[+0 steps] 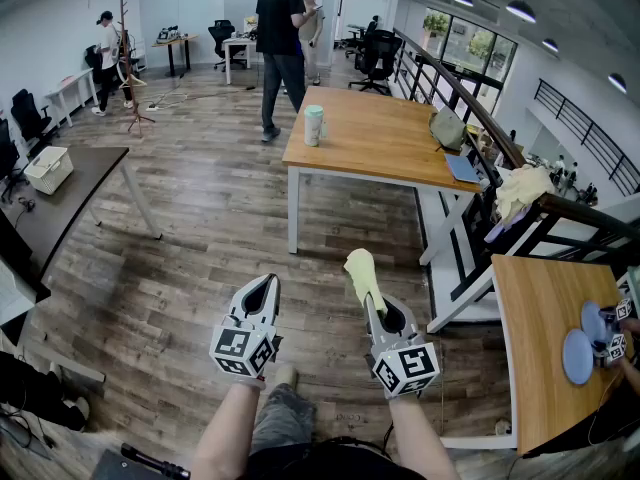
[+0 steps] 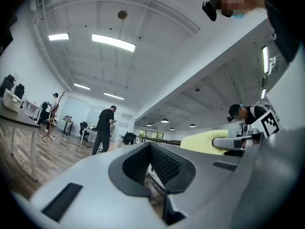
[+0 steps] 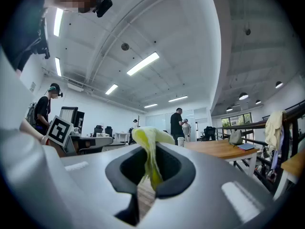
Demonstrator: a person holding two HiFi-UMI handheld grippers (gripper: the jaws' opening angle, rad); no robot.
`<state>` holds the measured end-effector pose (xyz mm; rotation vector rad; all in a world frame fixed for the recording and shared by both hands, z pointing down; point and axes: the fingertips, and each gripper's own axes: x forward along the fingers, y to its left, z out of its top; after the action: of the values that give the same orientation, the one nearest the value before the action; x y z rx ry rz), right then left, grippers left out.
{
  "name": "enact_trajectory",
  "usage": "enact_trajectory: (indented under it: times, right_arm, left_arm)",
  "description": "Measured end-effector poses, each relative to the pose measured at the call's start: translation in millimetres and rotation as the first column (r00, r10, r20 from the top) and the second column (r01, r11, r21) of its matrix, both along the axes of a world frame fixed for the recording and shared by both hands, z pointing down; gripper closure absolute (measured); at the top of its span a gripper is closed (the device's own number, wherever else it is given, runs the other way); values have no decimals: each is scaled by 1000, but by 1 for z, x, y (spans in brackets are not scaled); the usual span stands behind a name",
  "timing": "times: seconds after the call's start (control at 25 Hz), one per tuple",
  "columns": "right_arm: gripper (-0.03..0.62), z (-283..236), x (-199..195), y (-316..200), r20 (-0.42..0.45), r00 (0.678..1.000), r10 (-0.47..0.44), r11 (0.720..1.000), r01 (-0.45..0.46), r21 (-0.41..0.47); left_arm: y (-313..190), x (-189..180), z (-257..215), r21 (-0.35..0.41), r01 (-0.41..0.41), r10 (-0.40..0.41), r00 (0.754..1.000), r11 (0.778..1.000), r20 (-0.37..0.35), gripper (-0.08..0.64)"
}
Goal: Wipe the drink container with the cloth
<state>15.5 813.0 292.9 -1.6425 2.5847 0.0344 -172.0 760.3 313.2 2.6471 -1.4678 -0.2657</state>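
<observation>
A pale green drink container (image 1: 314,125) stands upright near the left end of a wooden table (image 1: 380,138) ahead of me; in the right gripper view the drink container (image 3: 180,141) shows small beyond the jaws. My right gripper (image 1: 369,295) is shut on a yellow cloth (image 1: 362,275) that sticks up from its jaws; the yellow cloth (image 3: 148,152) hangs pinched between them. My left gripper (image 1: 266,285) is shut and holds nothing; the left gripper (image 2: 150,149) points across the room. Both are held over the wood floor, well short of the table.
A person in black (image 1: 279,38) stands beyond the table, another person (image 1: 106,60) far left. A dark desk (image 1: 60,203) is at left, a railing (image 1: 470,118) and a second wooden table (image 1: 545,338) at right. A grey bag (image 1: 447,128) lies on the table.
</observation>
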Motion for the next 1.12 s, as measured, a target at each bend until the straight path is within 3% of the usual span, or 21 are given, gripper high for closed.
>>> enact_trajectory:
  times: [0.32, 0.64, 1.12]
  right_arm:
    - [568, 6, -1, -97, -19, 1000, 11, 1000, -11, 2]
    - [568, 14, 5, -179, -3, 999, 39, 998, -39, -49]
    - [568, 17, 10, -327, 47, 994, 101, 995, -100, -27]
  left_arm:
    - [-99, 5, -1, 28, -9, 6, 997, 1000, 74, 565]
    - [-181, 10, 8, -24, -42, 43, 996, 999, 77, 565]
    - [-341, 19, -4, 11, -108, 107, 990, 994, 94, 565]
